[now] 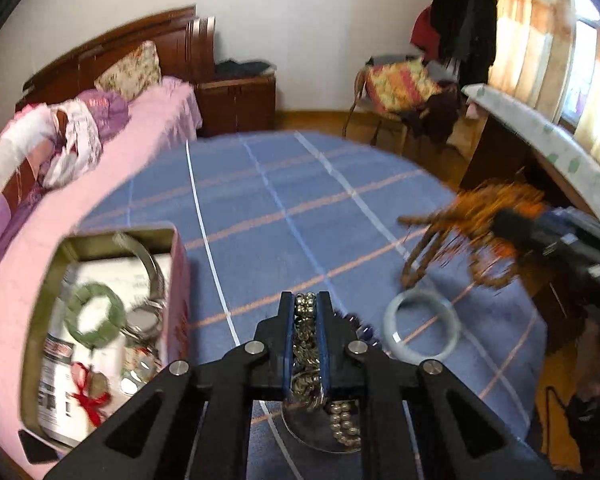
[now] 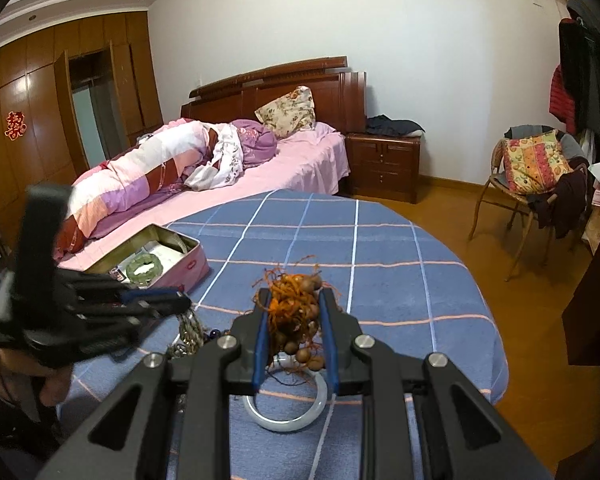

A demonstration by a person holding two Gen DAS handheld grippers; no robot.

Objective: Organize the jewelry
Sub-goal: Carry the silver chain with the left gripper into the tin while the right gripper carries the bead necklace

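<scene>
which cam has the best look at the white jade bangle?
Left wrist: the white jade bangle lies whole and unobstructed on the blue plaid sheet. In the right wrist view the right hand-held gripper and its wooden bead string hide its far side.

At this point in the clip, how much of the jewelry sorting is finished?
Partly. A green bangle already lies in the pink tin. In hand: the left tool grips a silver bead chain, the right tool a wooden bead strand. A pale bangle remains on the blue blanket.
</scene>
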